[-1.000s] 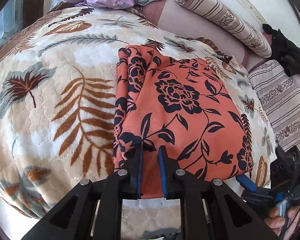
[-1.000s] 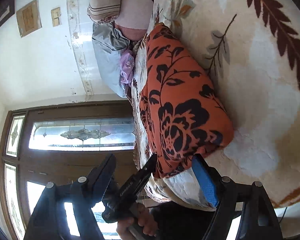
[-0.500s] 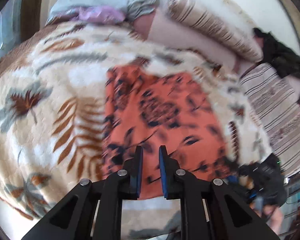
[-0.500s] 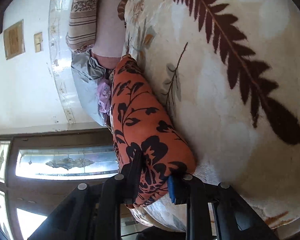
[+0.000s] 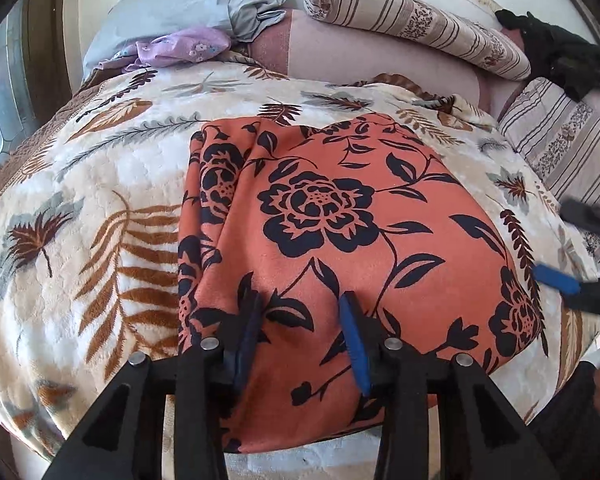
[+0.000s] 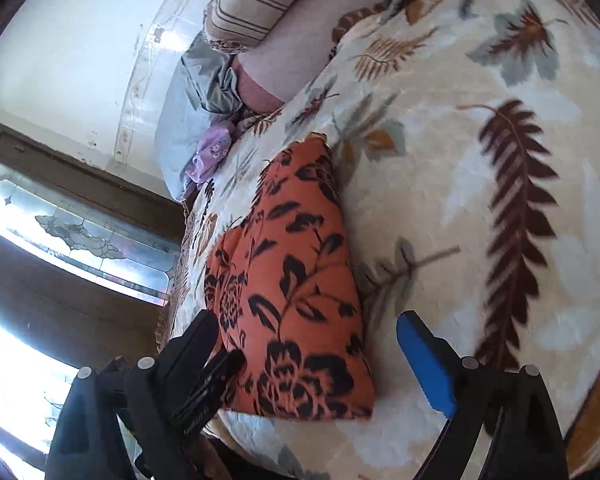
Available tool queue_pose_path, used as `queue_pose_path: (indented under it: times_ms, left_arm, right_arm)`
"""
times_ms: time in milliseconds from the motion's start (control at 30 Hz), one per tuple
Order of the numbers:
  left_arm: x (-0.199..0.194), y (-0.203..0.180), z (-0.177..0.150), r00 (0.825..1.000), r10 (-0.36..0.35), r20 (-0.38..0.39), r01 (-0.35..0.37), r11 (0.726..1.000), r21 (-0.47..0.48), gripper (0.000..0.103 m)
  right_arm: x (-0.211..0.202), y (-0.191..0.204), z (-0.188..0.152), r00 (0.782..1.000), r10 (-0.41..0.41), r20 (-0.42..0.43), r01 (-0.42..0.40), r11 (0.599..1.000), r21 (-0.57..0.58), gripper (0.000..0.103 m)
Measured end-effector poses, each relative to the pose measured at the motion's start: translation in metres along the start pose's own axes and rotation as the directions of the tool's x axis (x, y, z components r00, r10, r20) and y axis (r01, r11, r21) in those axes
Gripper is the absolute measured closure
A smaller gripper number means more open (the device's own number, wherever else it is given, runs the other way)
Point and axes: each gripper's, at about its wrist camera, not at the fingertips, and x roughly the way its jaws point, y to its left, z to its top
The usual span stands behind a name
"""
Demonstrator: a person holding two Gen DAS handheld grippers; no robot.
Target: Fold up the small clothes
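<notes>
An orange cloth with black flowers [image 5: 340,216] lies folded flat on the leaf-patterned blanket [image 5: 92,216]. It also shows in the right wrist view [image 6: 288,292]. My left gripper [image 5: 302,312] is open, its blue-padded fingers spread over the cloth's near edge and holding nothing. My right gripper [image 6: 312,332] is open at the cloth's near right corner, the cloth lying between its spread fingers and not pinched. The right gripper also shows at the right edge of the left wrist view [image 5: 580,256].
Striped bolster pillows [image 5: 412,24] and a grey pillow [image 5: 188,12] with a lilac garment [image 5: 180,46] lie at the head of the bed. A dark garment [image 5: 560,56] sits at the far right. A stained-glass door [image 6: 80,236] stands beyond the bed's edge.
Both grippers have opened: the left was shut on the cloth's near edge, the right had closed on its corner half a second ago. The cloth now lies released on the blanket.
</notes>
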Motion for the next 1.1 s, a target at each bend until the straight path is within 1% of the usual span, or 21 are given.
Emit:
queue_pose_path:
  times_ms: [100, 133, 167, 200, 267, 367, 400, 433, 467, 500, 600, 667, 733, 767, 800, 833, 867, 900, 967, 1033, 1100]
  left_arm:
    - [0.002, -0.002, -0.002, 1.000, 0.006, 0.016, -0.007, 1.000, 0.026, 0.062]
    - [-0.003, -0.001, -0.003, 1.000, 0.008, 0.020, -0.009, 0.999, 0.031, 0.062]
    - [-0.004, -0.003, -0.003, 1.000, 0.011, 0.023, -0.012, 0.999, 0.034, 0.062]
    - [-0.004, -0.002, -0.003, 1.000, 0.006, 0.025, -0.007, 0.999, 0.031, 0.062]
    - [-0.010, 0.001, -0.003, 0.999, -0.014, 0.039, 0.014, 1.000, 0.008, 0.062]
    - [-0.032, 0.006, 0.000, 0.986, -0.078, 0.147, 0.083, 0.996, -0.028, 0.062]
    - [-0.035, 0.007, 0.001, 0.982, -0.081, 0.168, 0.087, 0.996, -0.027, 0.062]
    - [-0.027, 0.008, 0.001, 0.990, -0.055, 0.131, 0.059, 0.998, -0.026, 0.062]
    - [-0.006, 0.010, 0.000, 0.999, -0.040, 0.026, 0.040, 0.999, -0.030, 0.063]
    - [0.002, 0.010, -0.001, 0.999, -0.042, -0.003, 0.042, 0.999, -0.030, 0.063]
    - [-0.003, 0.004, 0.000, 0.999, -0.033, 0.024, 0.033, 0.999, -0.007, 0.063]
    - [-0.004, 0.001, 0.001, 0.999, -0.030, 0.027, 0.030, 1.000, -0.008, 0.063]
    - [-0.003, 0.003, 0.001, 0.999, -0.040, 0.024, 0.041, 0.999, -0.019, 0.063]
    - [-0.003, 0.004, 0.001, 0.999, -0.044, 0.023, 0.045, 0.999, -0.022, 0.063]
    - [-0.003, 0.005, 0.000, 0.999, -0.048, 0.023, 0.048, 0.999, -0.025, 0.063]
    - [-0.003, 0.006, 0.000, 0.998, -0.054, 0.022, 0.054, 0.998, -0.030, 0.063]
    - [-0.002, 0.009, 0.001, 0.998, -0.059, 0.023, 0.060, 0.998, -0.036, 0.063]
    - [-0.002, 0.011, 0.002, 0.997, -0.068, 0.023, 0.069, 0.997, -0.042, 0.063]
    - [0.000, 0.014, 0.004, 0.996, -0.086, 0.020, 0.087, 0.995, -0.054, 0.063]
    - [0.000, 0.015, 0.005, 0.996, -0.084, 0.017, 0.085, 0.994, -0.065, 0.063]
    - [0.000, 0.016, 0.005, 0.996, -0.092, 0.016, 0.093, 0.993, -0.070, 0.063]
  right_arm:
    - [0.036, -0.007, 0.016, 0.992, -0.032, -0.124, 0.035, 0.999, 0.023, 0.011]
    - [0.052, -0.007, 0.016, 0.980, -0.023, -0.197, 0.025, 1.000, 0.012, 0.017]
    - [0.060, -0.003, 0.012, 0.972, -0.025, -0.233, 0.021, 1.000, -0.020, 0.046]
    - [0.060, 0.006, 0.006, 0.970, -0.089, -0.226, 0.068, 0.993, -0.100, 0.047]
    - [0.052, 0.022, 0.001, 0.971, -0.160, -0.175, 0.125, 0.972, -0.198, 0.064]
    - [0.061, 0.007, -0.004, 0.962, -0.221, -0.158, 0.190, 0.963, -0.191, 0.065]
    - [0.061, 0.005, -0.004, 0.967, -0.203, -0.154, 0.173, 0.967, -0.188, 0.064]
    - [0.059, 0.007, -0.005, 0.971, -0.186, -0.147, 0.155, 0.968, -0.199, 0.062]
    - [0.057, 0.007, -0.002, 0.973, -0.165, -0.163, 0.133, 0.972, -0.193, 0.055]
    - [0.055, 0.005, 0.002, 0.973, -0.141, -0.184, 0.112, 0.981, -0.158, 0.050]
    - [0.038, 0.004, 0.022, 0.987, -0.063, -0.147, 0.054, 0.996, -0.066, 0.044]
    - [0.035, 0.006, 0.039, 0.996, -0.030, -0.080, 0.027, 0.999, -0.037, 0.020]
    - [0.054, 0.001, 0.053, 0.994, -0.030, -0.102, 0.031, 0.999, 0.007, 0.014]
    - [0.076, -0.008, 0.056, 0.981, -0.010, -0.196, 0.020, 0.999, 0.049, 0.019]
    - [0.092, -0.010, 0.056, 0.966, -0.006, -0.259, 0.025, 0.997, 0.072, 0.035]
    - [0.097, -0.001, 0.053, 0.960, -0.078, -0.268, 0.079, 0.997, -0.007, 0.057]
    - [0.093, 0.018, 0.048, 0.962, -0.159, -0.223, 0.127, 0.980, -0.152, 0.062]
    - [0.090, 0.030, 0.042, 0.960, -0.209, -0.187, 0.164, 0.959, -0.233, 0.063]
    - [0.093, 0.022, 0.037, 0.951, -0.259, -0.167, 0.216, 0.947, -0.239, 0.063]
    - [0.096, 0.007, 0.041, 0.960, -0.208, -0.190, 0.181, 0.972, -0.147, 0.061]
    - [0.090, 0.014, 0.044, 0.962, -0.201, -0.186, 0.172, 0.972, -0.162, 0.051]
